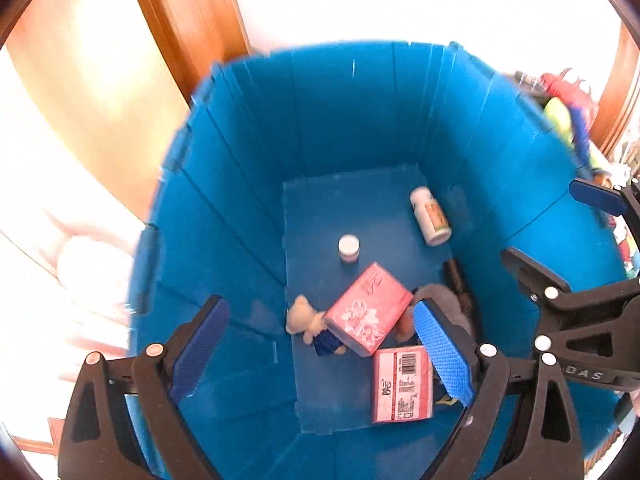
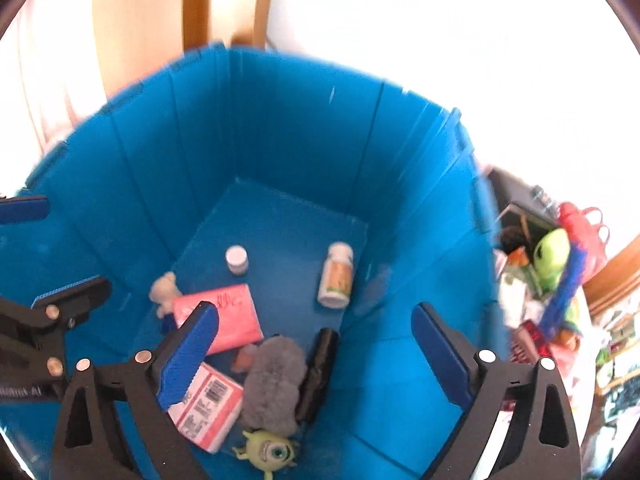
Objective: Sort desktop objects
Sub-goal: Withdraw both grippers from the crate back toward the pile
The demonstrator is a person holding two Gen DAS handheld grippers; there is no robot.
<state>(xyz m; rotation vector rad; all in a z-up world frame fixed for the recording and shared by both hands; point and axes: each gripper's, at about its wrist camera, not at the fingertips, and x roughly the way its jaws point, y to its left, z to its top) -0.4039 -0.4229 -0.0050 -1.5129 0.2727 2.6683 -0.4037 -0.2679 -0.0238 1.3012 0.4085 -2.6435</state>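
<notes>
Both grippers hang above a deep blue bin (image 1: 340, 120). On its floor lie a flowered pink tissue pack (image 1: 368, 308), a second pink pack showing a barcode (image 1: 402, 384), a white pill bottle (image 1: 430, 216), a small white-capped jar (image 1: 349, 248), a beige plush bear (image 1: 306, 320), a grey plush (image 2: 274, 384), a black tube-like thing (image 2: 318, 372) and a green one-eyed toy (image 2: 268, 450). My left gripper (image 1: 320, 352) is open and holds nothing. My right gripper (image 2: 314, 360) stands wide open beside it, also with nothing between its pads.
Outside the bin's right wall lies a heap of toys, among them a green alien plush (image 2: 552, 256) and a red item (image 2: 580, 224). A wooden door frame (image 1: 188, 20) stands behind the bin. The bin walls are tall on all sides.
</notes>
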